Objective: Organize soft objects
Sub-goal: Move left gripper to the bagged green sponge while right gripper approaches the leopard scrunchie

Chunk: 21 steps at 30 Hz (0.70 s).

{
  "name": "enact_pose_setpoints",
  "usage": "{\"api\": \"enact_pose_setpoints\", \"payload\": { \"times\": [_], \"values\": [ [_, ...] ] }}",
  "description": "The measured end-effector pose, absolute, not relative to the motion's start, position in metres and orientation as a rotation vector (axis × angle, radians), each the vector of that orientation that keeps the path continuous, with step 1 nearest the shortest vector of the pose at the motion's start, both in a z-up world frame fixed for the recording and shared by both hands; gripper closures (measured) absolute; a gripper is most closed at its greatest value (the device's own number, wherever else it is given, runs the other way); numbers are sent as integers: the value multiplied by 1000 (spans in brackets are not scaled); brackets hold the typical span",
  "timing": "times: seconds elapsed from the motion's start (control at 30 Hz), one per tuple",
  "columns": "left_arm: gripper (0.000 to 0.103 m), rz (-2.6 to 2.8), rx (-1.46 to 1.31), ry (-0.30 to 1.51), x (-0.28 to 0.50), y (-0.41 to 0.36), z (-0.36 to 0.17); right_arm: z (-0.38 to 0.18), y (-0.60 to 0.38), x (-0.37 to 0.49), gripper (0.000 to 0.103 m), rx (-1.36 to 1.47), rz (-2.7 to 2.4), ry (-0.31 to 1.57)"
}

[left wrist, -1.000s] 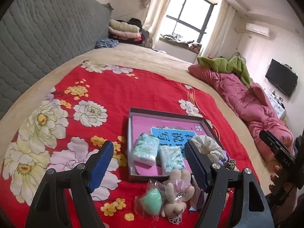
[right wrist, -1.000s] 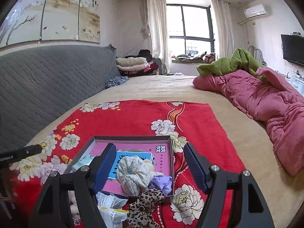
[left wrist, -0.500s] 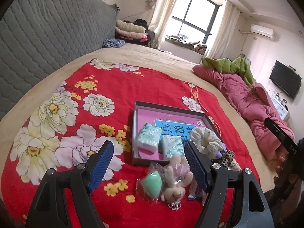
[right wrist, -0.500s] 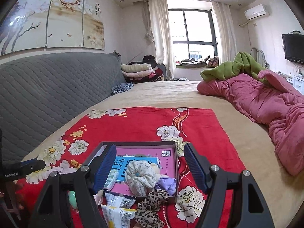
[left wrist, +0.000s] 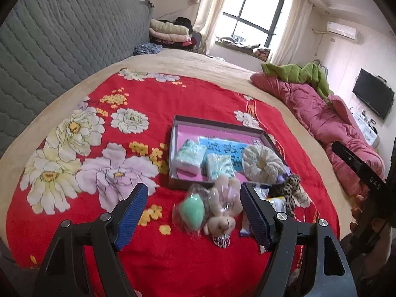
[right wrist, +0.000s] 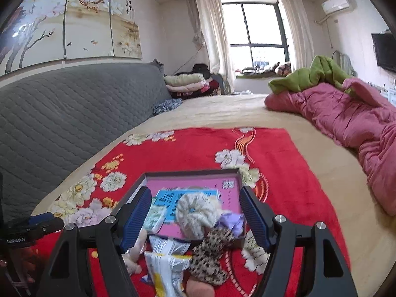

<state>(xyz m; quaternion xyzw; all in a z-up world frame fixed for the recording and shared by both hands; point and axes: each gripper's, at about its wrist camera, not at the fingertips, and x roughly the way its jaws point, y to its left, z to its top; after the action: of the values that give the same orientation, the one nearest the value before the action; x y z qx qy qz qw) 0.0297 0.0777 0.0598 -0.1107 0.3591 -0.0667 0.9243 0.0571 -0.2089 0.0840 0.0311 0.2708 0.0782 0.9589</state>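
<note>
Jaws spread and empty, left gripper (left wrist: 193,212) and right gripper (right wrist: 194,219) hovered before a pick, apparently the plush bear (left wrist: 224,206) at the tray's (left wrist: 217,121) 6 o'clock.

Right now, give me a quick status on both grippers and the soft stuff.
Left gripper open, empty. Right gripper open, empty. Cream knitted scrunchie in shallow grey box; beige plush bunny and leopard-print scrunchie outside on red floral blanket.
</note>
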Motion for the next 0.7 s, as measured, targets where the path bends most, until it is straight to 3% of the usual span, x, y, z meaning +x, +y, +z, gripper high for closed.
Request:
{"api": "enact_pose_setpoints", "payload": {
  "times": [0.7],
  "values": [
    [25, -179, -188, 867, 4, 45, 28, 39, -183, 23, 30, 9, 236, 724]
  ]
}}
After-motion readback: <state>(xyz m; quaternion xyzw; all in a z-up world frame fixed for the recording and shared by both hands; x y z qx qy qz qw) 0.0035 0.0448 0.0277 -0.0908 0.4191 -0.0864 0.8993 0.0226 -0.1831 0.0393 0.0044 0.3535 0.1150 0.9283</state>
